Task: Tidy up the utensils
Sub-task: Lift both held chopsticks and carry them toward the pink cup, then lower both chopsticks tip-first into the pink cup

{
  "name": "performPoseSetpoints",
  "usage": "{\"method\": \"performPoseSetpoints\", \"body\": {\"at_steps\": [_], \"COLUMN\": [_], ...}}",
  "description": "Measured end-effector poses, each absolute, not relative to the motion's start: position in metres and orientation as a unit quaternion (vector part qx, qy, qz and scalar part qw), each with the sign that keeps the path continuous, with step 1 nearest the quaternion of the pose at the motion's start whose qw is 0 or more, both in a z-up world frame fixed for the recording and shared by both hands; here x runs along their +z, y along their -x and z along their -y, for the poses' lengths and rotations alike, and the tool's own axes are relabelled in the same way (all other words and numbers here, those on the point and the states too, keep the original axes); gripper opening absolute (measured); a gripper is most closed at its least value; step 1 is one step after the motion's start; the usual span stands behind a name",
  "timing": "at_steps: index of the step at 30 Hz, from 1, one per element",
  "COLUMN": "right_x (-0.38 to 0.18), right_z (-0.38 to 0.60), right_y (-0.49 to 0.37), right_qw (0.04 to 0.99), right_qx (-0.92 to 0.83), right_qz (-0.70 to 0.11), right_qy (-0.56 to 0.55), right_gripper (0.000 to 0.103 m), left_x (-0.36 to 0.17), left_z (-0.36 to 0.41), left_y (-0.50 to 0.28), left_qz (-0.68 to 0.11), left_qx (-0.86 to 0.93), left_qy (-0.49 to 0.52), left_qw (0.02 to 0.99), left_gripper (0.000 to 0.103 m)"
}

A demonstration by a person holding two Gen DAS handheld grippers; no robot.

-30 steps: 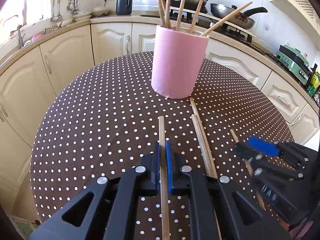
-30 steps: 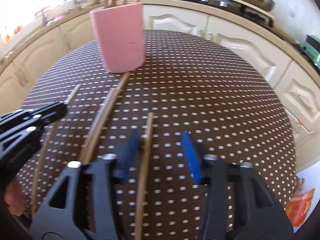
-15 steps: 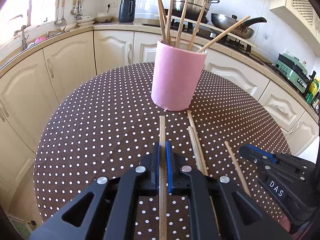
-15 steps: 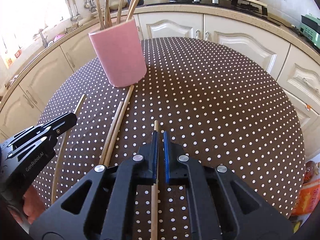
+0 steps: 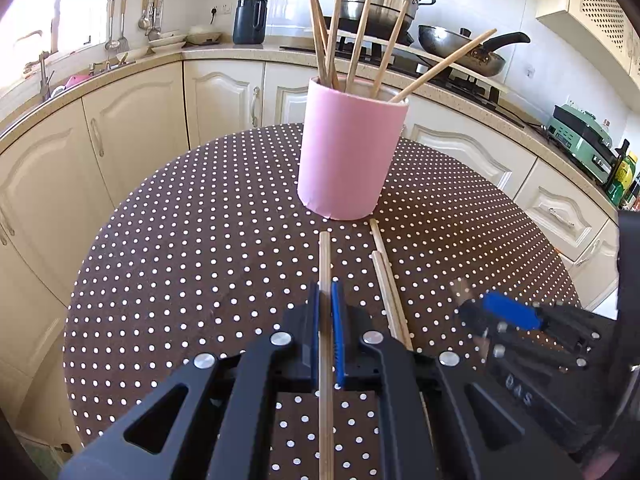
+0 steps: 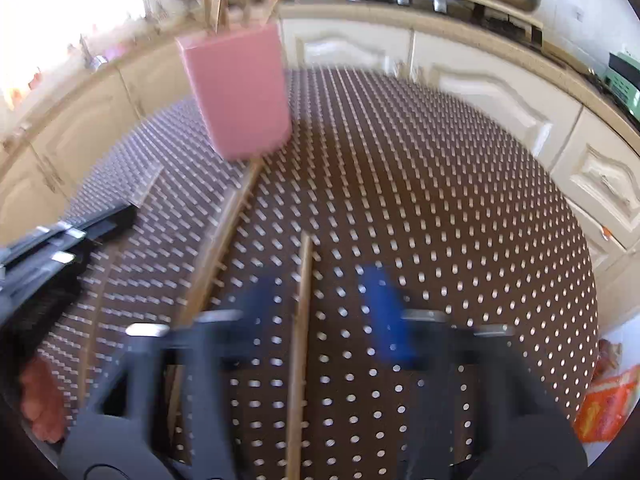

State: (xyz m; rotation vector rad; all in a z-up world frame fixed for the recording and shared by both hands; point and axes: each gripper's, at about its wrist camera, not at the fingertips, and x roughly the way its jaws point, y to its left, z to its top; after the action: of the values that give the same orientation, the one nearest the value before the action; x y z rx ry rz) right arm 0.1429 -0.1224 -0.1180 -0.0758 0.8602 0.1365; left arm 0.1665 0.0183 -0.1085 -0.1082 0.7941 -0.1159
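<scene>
A pink cup [image 5: 348, 156] holding several wooden chopsticks stands on the brown dotted round table [image 5: 180, 260]. My left gripper [image 5: 326, 312] is shut on one chopstick [image 5: 325, 256], which points toward the cup. Two loose chopsticks [image 5: 386, 280] lie side by side just to its right. In the blurred right wrist view, the jaws of my right gripper [image 6: 322, 304] are opening. Another chopstick [image 6: 304, 276] lies between them near the left finger, untouched by the pads. The cup [image 6: 240, 96] is far ahead to the left. The left gripper [image 6: 80, 232] shows at the left edge.
Cream kitchen cabinets [image 5: 136, 128] and a counter curve around the table. A kettle [image 5: 249, 20], a steel pot [image 5: 380, 0] and a wok [image 5: 460, 48] stand at the back. An orange packet [image 6: 604, 408] lies on the floor at the right. A hand [image 6: 40, 400] shows at the lower left.
The right gripper's jaws closed on the chopstick half a second ago and have now parted again, with the view blurred. The left gripper has stayed shut on its chopstick.
</scene>
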Motion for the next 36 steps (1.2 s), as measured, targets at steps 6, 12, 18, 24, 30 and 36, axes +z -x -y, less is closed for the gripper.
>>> {"method": "performPoseSetpoints", "body": {"at_steps": [6,12,18,24,30,36], "right_x": [-0.121,-0.115,-0.088,-0.054,-0.027,-0.005], "right_z": [0.138,0.151,0.151,0.155,0.154,0.154], "right_y": [-0.149,-0.147,-0.135,-0.126,-0.122,-0.118], "right_qw": [0.905,0.909,0.926,0.941,0.952,0.96], "right_qx": [0.078,0.083,0.089,0.102,0.107,0.109], "right_qz": [-0.417,-0.403,-0.362,-0.315,-0.279,-0.248], "right_qy": [-0.019,-0.061,-0.061,-0.071,-0.07,-0.075], "right_gripper": [0.006,0.005,0.005,0.005,0.005,0.005], "left_x": [-0.112,-0.109,-0.099,-0.084,-0.063,-0.037], "left_z": [-0.022,-0.027,-0.028,-0.029,-0.031,-0.029], "left_y": [-0.168,-0.167,-0.165,-0.162,-0.158,-0.152], "left_qz": [-0.387,-0.382,-0.367,-0.339,-0.304,-0.26], "left_qx": [-0.059,-0.056,-0.057,-0.061,-0.066,-0.069], "left_qy": [0.063,0.066,0.064,0.064,0.072,0.072], "left_qw": [0.918,0.92,0.926,0.937,0.948,0.96], "left_gripper": [0.007,0.007,0.007,0.007,0.007,0.007]}}
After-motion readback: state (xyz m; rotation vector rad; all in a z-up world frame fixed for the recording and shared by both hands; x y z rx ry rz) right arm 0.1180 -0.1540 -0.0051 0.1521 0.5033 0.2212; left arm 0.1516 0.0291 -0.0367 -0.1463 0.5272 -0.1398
